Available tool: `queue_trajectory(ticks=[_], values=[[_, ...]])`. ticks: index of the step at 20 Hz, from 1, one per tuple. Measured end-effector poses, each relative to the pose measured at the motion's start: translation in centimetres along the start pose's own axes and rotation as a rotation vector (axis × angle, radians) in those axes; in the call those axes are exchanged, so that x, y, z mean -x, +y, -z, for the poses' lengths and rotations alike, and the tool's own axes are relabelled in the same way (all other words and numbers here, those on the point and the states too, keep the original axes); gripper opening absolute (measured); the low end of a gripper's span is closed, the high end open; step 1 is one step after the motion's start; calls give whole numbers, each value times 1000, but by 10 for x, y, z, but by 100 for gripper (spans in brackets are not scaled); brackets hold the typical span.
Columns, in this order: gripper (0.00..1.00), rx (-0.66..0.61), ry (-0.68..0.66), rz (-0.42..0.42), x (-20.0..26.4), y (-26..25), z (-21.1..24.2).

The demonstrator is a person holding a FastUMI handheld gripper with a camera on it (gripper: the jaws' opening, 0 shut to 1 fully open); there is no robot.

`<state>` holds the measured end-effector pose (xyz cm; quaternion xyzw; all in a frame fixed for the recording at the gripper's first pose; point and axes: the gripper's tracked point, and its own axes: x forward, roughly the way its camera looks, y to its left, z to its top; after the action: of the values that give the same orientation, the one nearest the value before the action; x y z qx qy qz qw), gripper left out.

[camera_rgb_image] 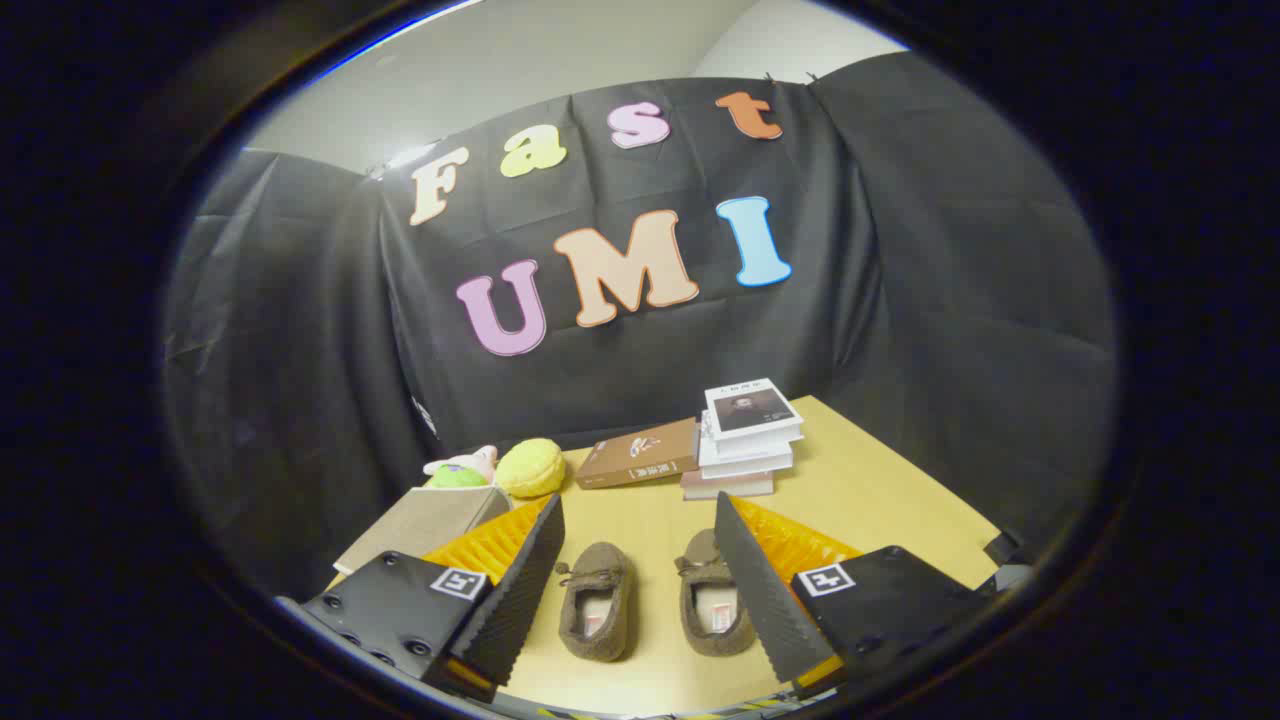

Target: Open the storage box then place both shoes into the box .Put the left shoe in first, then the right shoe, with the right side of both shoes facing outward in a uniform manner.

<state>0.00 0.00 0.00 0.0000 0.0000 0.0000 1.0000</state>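
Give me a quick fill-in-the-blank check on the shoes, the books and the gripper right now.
1. The hand-held gripper has its fingers ____, holding nothing.
2. Between the fingers, two brown shoes lie side by side on the ____ table.
3. Beyond the shoes, a stack of books has a single ____ book lying beside it.
4. The yellow plush toy sits next to a ____ one.

Missing words: open; yellow; brown; green

The tabletop (880, 490) carries two shoes (655, 605), a box (425, 522), books (700, 450) and plush toys (505, 468).
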Motion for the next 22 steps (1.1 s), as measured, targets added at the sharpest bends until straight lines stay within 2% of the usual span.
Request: queue_trajectory(ticks=[14, 19, 22], values=[[97, -46, 38, -41, -25, 18, -2], [97, -145, 83, -68, -34, 23, 9], [97, -273, 167, -115, -42, 37, 33]])
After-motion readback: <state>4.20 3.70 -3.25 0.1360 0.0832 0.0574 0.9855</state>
